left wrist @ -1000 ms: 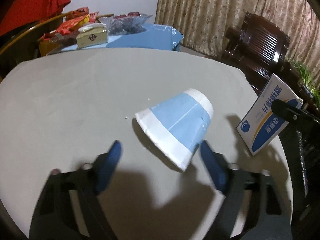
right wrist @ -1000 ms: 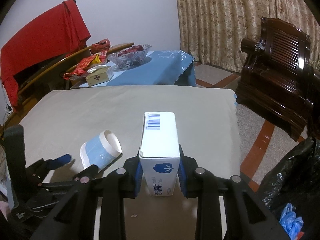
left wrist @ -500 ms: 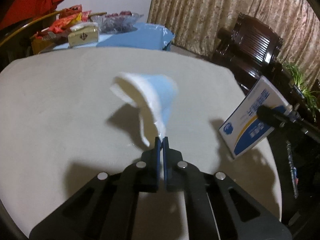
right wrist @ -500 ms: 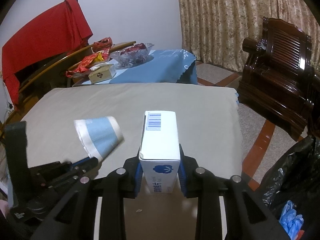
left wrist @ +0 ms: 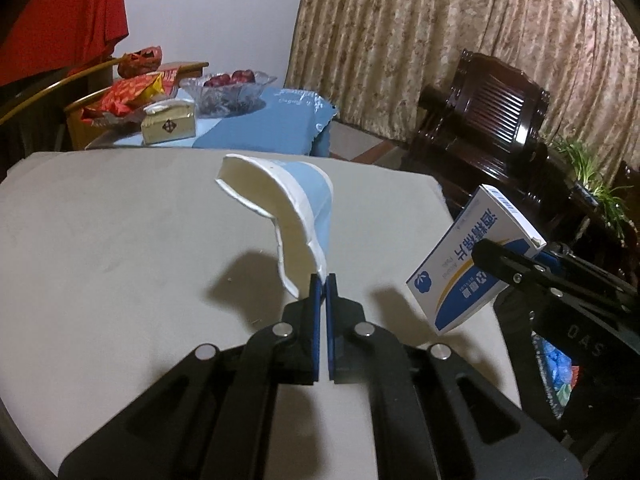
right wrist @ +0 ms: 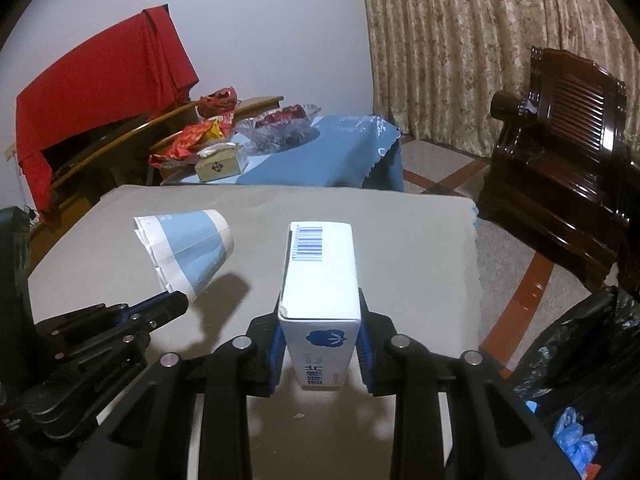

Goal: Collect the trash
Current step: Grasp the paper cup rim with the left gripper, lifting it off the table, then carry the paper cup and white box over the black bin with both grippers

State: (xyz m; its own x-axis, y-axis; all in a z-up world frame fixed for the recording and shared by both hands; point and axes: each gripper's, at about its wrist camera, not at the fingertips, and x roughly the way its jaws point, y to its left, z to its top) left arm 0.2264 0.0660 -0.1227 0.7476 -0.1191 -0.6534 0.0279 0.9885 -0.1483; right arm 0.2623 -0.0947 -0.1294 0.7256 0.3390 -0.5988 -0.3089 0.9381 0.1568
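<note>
my left gripper (left wrist: 320, 280) tilts down over the grey table (left wrist: 120, 260), clamped on the crushed blue-and-white paper cup (left wrist: 296, 208), lifted clear. my right gripper (right wrist: 320, 336) grips the white box (right wrist: 320, 272), barcode up, blue chinese lettering.

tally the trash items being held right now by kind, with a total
paper cup: 1, flattened, pinched at its rim by the left gripper
white and blue box: 1, clamped in the right gripper
total: 2
</note>
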